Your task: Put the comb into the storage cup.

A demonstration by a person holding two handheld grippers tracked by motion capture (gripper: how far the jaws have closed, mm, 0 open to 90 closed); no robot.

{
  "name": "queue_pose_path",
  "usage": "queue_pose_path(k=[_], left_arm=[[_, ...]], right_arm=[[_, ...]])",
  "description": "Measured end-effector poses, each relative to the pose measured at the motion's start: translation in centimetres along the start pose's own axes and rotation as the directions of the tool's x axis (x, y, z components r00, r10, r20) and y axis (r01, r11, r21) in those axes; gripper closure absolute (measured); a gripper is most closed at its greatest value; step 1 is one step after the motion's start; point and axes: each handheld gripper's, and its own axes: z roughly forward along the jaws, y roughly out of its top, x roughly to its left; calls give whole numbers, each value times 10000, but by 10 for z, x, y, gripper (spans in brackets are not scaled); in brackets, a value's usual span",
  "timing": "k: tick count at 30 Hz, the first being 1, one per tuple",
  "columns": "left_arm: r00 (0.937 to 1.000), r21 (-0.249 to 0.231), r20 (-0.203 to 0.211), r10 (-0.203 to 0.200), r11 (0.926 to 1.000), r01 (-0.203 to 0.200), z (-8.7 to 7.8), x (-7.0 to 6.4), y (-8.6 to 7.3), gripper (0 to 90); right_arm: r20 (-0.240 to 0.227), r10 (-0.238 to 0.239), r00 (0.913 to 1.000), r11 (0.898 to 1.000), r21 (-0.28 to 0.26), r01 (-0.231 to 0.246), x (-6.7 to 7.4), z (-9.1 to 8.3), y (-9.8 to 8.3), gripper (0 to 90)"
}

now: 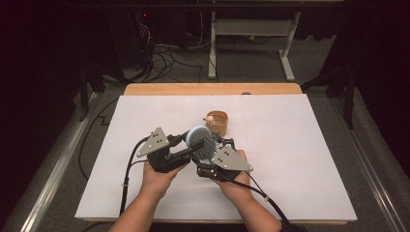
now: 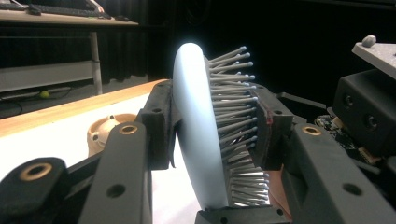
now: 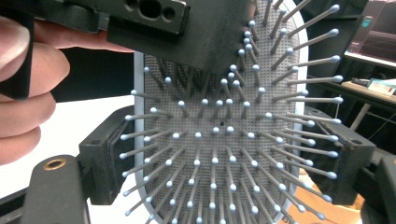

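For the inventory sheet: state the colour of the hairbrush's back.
Pale blue, smooth and plain; the hairbrush shows its back best in the left gripper view.

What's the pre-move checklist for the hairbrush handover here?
1. Left gripper clamped on hairbrush, one pad on its back, one on the bristles: ok.
2. Right gripper jaws flank the brush edges: ok.
3. Right pads actually pressing: cannot tell.
4. Wooden cup stands apart from both grippers: ok.
5. White table beside the hands bare: ok.
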Motion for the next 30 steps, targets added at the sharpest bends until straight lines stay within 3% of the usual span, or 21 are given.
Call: queue_pose_path(k=[9, 12, 19, 30], left_arm=[[10000, -11, 23, 50, 10000, -50, -1, 0, 0, 587], [10000, -75, 4, 56, 10000, -56, -2, 0, 0, 589], [9999, -171, -108, 72, 9998, -73, -5, 3, 2, 590], [9979, -290, -552, 348, 9989, -364, -12, 6, 4, 590]], right_arm=[[78, -32, 10000, 10000, 55, 32, 2, 1, 1, 197], [-123, 145, 9998, 9998, 126, -143, 0, 1, 1, 189], [-155, 523, 9985, 9971, 557, -514, -5, 5, -2, 7], [-292, 720, 9970, 9956, 627, -700, -8, -1, -2, 0]])
